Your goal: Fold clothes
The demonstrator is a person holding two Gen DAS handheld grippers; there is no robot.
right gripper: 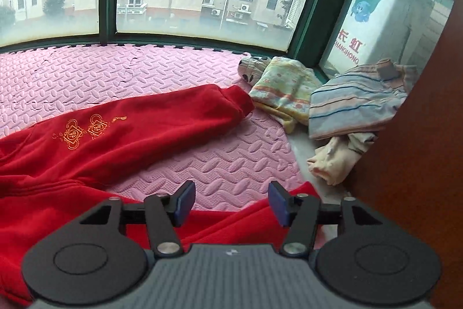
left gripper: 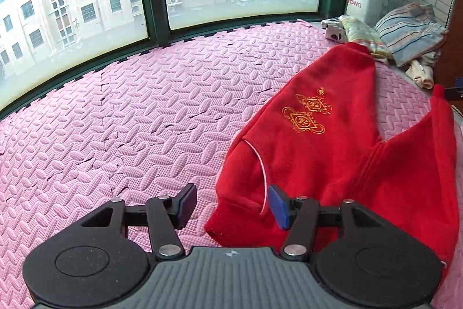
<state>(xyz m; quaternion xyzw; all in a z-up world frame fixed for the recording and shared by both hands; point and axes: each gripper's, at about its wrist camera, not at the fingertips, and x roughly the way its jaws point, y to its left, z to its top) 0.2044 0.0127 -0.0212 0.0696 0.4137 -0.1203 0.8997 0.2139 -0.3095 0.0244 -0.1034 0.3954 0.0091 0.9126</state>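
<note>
Both your left hand-held gripper (left gripper: 228, 204) and right hand-held gripper (right gripper: 230, 203) hang apart, empty, over the soft, limp red fleece trousers (left gripper: 318, 141) spread on the pink foam mat (left gripper: 130, 112); pinch the thicker waistband or cuffs.

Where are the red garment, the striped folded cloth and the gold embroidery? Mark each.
red garment (left gripper: 332, 161): left wrist view, body fabric.
striped folded cloth (right gripper: 353, 103): right wrist view, top face.
gold embroidery (left gripper: 308, 113): left wrist view, motif centre.

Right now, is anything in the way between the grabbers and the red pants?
Nothing visible. The left gripper is open right at the red pants, and the right gripper is open just over the red cloth too. The folded clothes sit off by the window corner, out of the way.
</note>
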